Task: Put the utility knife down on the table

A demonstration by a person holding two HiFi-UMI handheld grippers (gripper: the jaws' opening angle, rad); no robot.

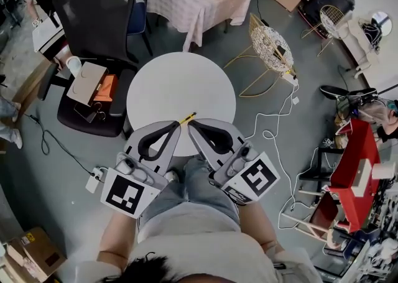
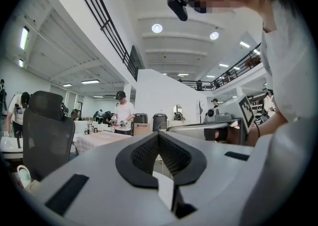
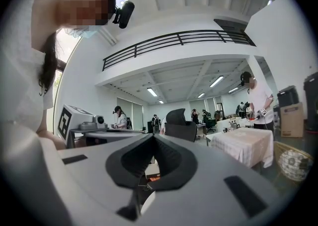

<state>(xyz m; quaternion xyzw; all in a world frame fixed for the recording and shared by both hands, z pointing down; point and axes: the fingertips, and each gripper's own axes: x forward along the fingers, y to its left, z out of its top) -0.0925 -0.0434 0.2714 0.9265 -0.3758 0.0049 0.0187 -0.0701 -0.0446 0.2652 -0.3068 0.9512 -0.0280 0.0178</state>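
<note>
utility knife (image 1: 188,117) shows as a thin yellow sliver over the near half of the round white table (image 1: 180,83). it looks to be lying flat there, though the head view is too small to be sure it touches. left gripper (image 1: 176,125) and right gripper (image 1: 192,124) are held in front of the person, tips nearly meeting, just beside the knife. left gripper view: jaws pressed together at the tips, nothing pinched. right gripper view, same story: tips together, empty, only the loop between the black pads open behind them. so if the knife is down, the job reads as all but finished. the danger now is those two tips sitting so near it. a careless swing could clip the knife and skid it across the smooth top, over the edge and onto the floor.
</note>
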